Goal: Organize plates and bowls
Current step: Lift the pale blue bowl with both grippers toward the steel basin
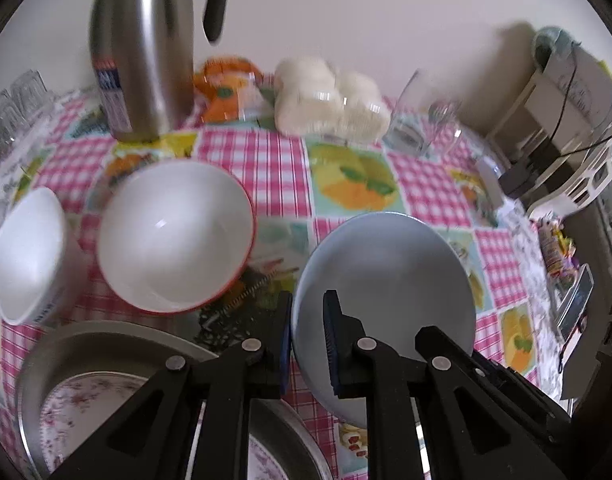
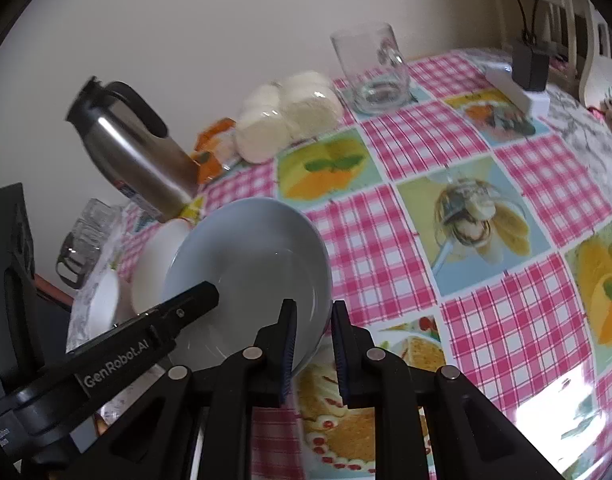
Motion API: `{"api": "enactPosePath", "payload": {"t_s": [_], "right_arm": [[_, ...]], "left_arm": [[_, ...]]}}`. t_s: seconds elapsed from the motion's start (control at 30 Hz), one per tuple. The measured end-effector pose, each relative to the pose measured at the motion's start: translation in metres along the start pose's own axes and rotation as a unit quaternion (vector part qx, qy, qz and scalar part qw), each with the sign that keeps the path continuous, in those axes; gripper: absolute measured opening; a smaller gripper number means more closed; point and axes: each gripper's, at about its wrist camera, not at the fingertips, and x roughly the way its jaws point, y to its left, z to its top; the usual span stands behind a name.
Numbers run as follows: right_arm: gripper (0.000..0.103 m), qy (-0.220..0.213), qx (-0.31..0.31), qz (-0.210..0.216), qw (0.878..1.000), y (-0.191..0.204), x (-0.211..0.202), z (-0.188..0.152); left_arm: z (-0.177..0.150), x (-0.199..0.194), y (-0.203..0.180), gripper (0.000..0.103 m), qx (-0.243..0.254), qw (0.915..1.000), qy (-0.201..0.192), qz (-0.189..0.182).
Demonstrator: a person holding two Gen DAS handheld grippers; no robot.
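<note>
While both grippers hold the pale blue bowl (image 1: pixel 385 280) by opposite sides of its rim, it hangs tilted above the checked table (image 1: pixel 266 160). The left gripper (image 1: pixel 307 344) has its fingers clamped on the rim, and the right gripper (image 2: pixel 311 344) has its fingers clamped on the rim across from it. Toward the table's left edge stand a white bowl with a red rim (image 1: pixel 174 236) and a small white bowl (image 1: pixel 26 252), near a steel flask (image 1: pixel 142 48). A metal tray (image 1: pixel 106 344) holding a floral plate (image 1: pixel 86 400) sits at the near-left corner.
</note>
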Motion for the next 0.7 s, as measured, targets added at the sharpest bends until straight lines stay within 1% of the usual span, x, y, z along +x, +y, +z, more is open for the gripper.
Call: {"api": "enactPosePath", "payload": {"t_s": [0.17, 0.3, 0.47, 0.7], "right_arm": [[0.019, -0.019, -0.019, 0.020, 0.999, 0.022, -0.024, 0.004], [0.019, -0.029, -0.041, 0.033, 0.998, 0.041, -0.039, 0.003], [0.019, -0.029, -0.058, 0.050, 0.997, 0.061, -0.047, -0.007], [0.019, -0.017, -0.068, 0.074, 0.995, 0.077, -0.050, -0.022]], "left_arm": [[-0.001, -0.032, 0.012, 0.015, -0.024, 0.9990, -0.037, -0.012], [-0.008, -0.056, 0.024, 0.015, -0.042, 0.9972, -0.062, -0.009], [-0.017, -0.076, 0.039, 0.015, -0.058, 0.9953, -0.077, -0.007], [-0.030, -0.095, 0.061, 0.015, -0.084, 0.9932, -0.079, -0.013]]}}
